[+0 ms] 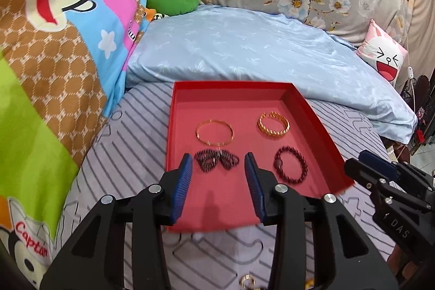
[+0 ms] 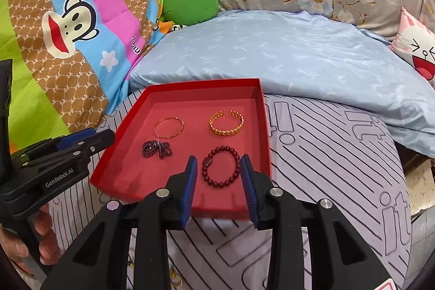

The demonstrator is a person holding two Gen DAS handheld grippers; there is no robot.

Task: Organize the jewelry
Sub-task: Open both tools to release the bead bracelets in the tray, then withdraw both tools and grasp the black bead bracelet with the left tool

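Your red tray (image 1: 304,110) sits on the striped bed sheet (image 1: 130,154), in front of a pale blue pillow (image 1: 258,50). Four pieces lie inside it, apart from one another. At the far left is a thin gold bangle (image 1: 214,133), at the far right a wider gold cuff bracelet (image 1: 273,124). Nearer to you, on the left, lies a bunched dark beaded strand (image 1: 216,160); on the right lies a dark red beaded bracelet (image 1: 290,165), in a flat ring.

Your left gripper (image 1: 218,181) hangs above the tray's near left part, with its jaws partly apart and nothing between them; the dark strand lies just beyond its blue pads. Your right gripper (image 2: 219,186) hangs over the near right part, likewise partly apart and empty, and the red beaded bracelet shows in the gap between its fingers, untouched.
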